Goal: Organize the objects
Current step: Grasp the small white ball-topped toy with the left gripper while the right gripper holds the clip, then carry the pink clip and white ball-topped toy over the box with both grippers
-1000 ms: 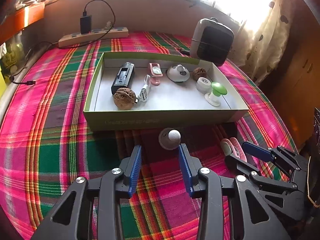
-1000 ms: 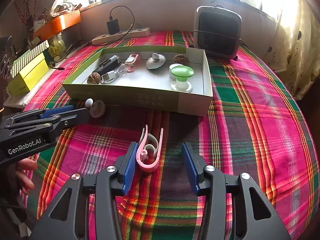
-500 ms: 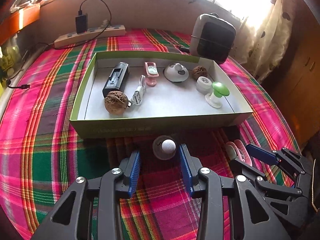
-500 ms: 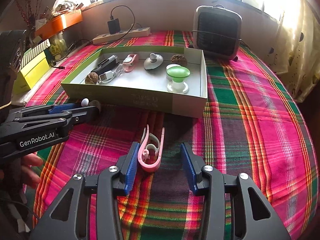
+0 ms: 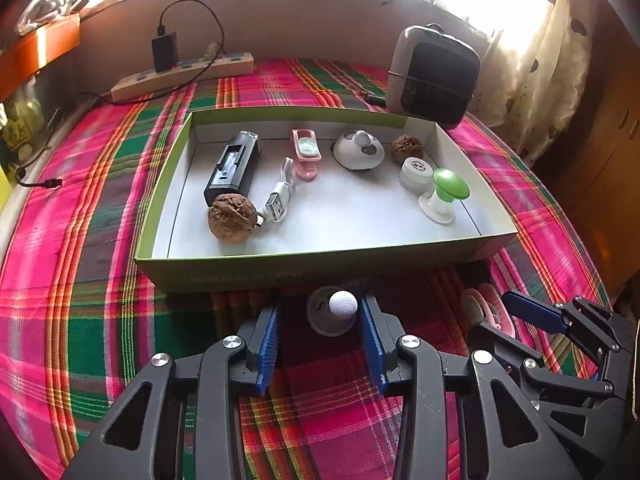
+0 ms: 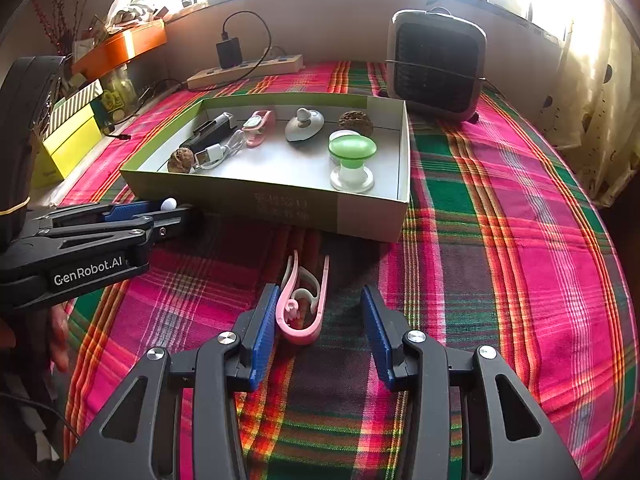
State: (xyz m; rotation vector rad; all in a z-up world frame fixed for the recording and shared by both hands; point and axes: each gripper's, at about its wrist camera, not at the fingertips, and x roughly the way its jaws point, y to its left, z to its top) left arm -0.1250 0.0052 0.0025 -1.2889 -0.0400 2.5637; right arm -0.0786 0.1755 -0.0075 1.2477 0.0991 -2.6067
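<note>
Now, starting at your far left, a power strip (image 5: 182, 76) with a black charger (image 5: 165, 49) plugged in lies along the back wall on the plaid cloth (image 5: 92, 208) that covers the tabletop. Next comes the shallow green-sided box (image 5: 240, 270), and inside it, left to right, you have a black rectangular device (image 5: 234, 166), a walnut (image 5: 232, 218) touching its near end, a white USB cable (image 5: 278, 196), a small pink gadget (image 5: 306, 152), a white domed item (image 5: 359, 151), a second walnut (image 5: 407, 149), a small white round container (image 5: 416, 170) and a green-topped white knob (image 5: 444, 196). Your left gripper (image 5: 319, 330) sits low just in front of the box's near wall with its jaws wide apart, and the grey disc with a white ball (image 5: 334, 312) rests on the cloth between them, close to the right pad (image 5: 370, 338); you cannot tell whether it touches. Further right, your right gripper (image 6: 320, 328) also has its jaws wide, straddling the pink clip (image 6: 302, 300), which lies on the cloth just beside the left pad (image 6: 262, 330) and well short of the box. Beyond the box's far right corner stands a grey heater-like unit (image 6: 436, 66), with a spotted curtain (image 6: 588, 92) at the right edge.
</note>
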